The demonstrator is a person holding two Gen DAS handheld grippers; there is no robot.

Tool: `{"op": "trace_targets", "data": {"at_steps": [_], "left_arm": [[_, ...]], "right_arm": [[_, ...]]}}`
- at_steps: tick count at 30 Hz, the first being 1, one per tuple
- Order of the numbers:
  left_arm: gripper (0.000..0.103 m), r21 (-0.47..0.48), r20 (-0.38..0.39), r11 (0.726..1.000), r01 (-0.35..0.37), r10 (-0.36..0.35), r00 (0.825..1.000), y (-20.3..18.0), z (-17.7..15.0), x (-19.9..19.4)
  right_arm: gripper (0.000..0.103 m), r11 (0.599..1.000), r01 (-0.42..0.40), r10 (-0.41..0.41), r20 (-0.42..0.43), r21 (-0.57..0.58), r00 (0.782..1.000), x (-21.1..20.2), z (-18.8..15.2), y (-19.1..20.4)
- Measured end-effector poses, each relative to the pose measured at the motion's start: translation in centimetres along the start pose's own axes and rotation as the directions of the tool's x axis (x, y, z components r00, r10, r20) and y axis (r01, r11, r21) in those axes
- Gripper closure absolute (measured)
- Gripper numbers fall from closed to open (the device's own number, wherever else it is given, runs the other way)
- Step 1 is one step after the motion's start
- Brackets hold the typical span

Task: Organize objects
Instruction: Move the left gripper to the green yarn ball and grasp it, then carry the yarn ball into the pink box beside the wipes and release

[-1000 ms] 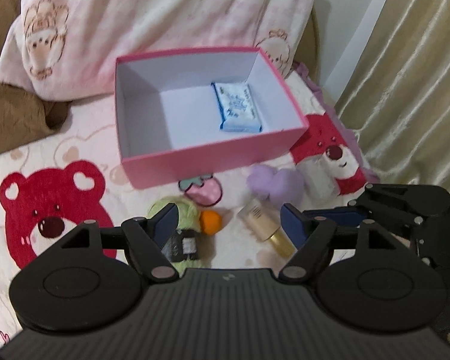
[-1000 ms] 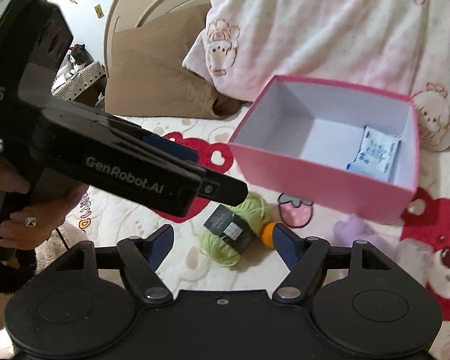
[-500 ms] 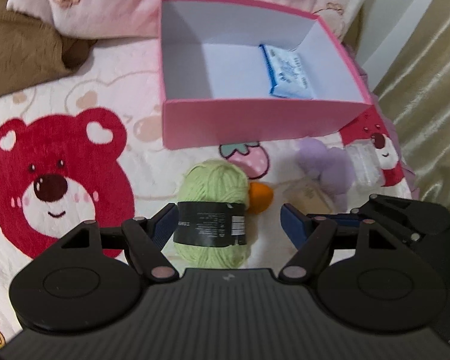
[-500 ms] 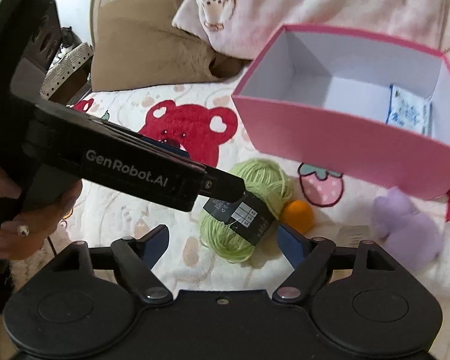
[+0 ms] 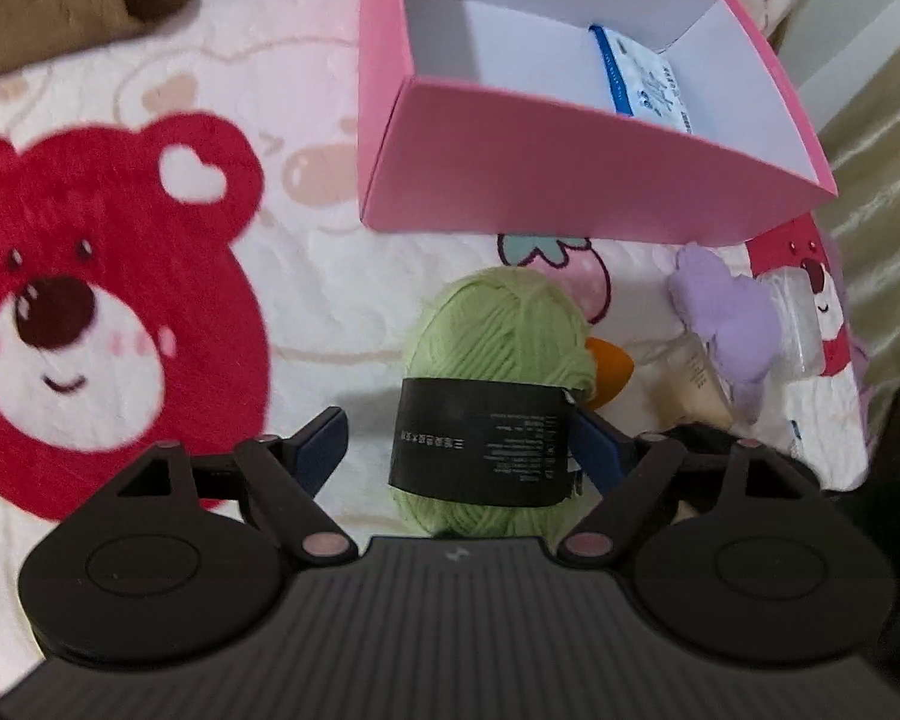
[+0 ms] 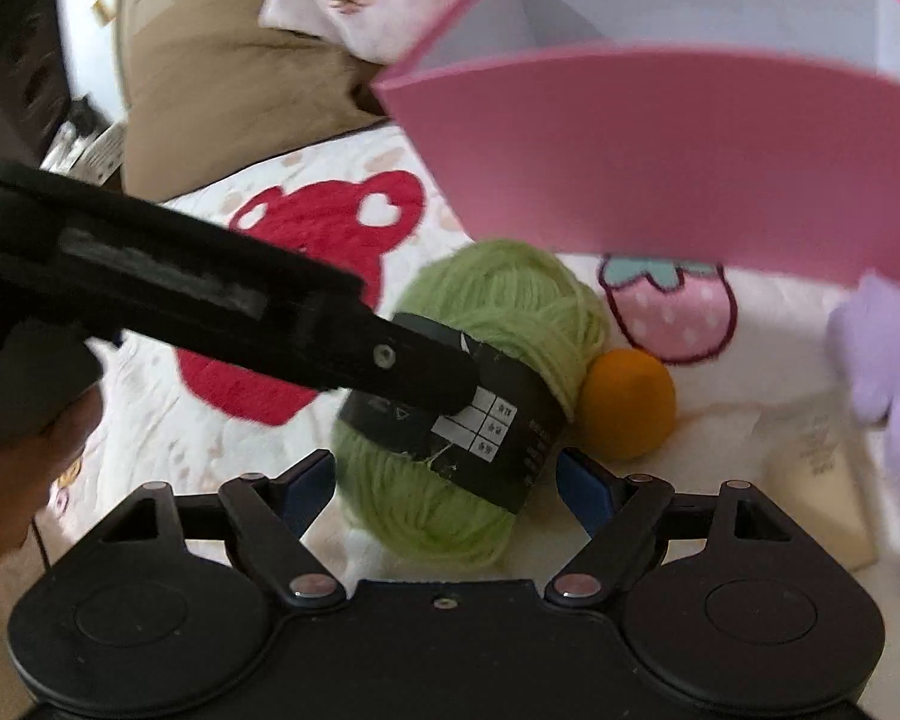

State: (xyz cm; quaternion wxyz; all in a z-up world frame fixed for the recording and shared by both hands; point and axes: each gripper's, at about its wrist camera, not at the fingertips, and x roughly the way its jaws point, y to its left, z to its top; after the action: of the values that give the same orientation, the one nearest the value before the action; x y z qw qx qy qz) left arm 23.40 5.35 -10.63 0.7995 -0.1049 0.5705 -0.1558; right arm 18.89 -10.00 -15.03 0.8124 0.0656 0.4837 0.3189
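Yarn (image 5: 498,348), a green ball with a black band, lies on the bed (image 5: 306,276) just in front of the pink box (image 5: 546,180), an orange ball (image 6: 627,405) touching its side. Both tongs straddle it with jaws spread: the left tongs (image 5: 459,450) have one pad near its band, the right tongs (image 6: 444,483) frame it from another angle. The step in hand looks like the grasp; next, one pair must close across the band, lift, and clear the box wall. The left view shows the packet (image 5: 645,81) already inside the box, which the right view hides; the right view shows the left tool crossing over the yarn, perhaps touching the band, though blur leaves that unsure.
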Motion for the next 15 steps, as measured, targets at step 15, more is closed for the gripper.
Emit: {"op": "trace_targets", "data": {"at_steps": [15], "left_arm": [[0.045,-0.036,0.045,0.997,0.07,-0.068,0.997,-1.2,-1.9,-2.2]], "right_arm": [[0.037,0.989,0.066,-0.058,0.06,-0.135,0.996,-2.1,-1.2,2.7]]}}
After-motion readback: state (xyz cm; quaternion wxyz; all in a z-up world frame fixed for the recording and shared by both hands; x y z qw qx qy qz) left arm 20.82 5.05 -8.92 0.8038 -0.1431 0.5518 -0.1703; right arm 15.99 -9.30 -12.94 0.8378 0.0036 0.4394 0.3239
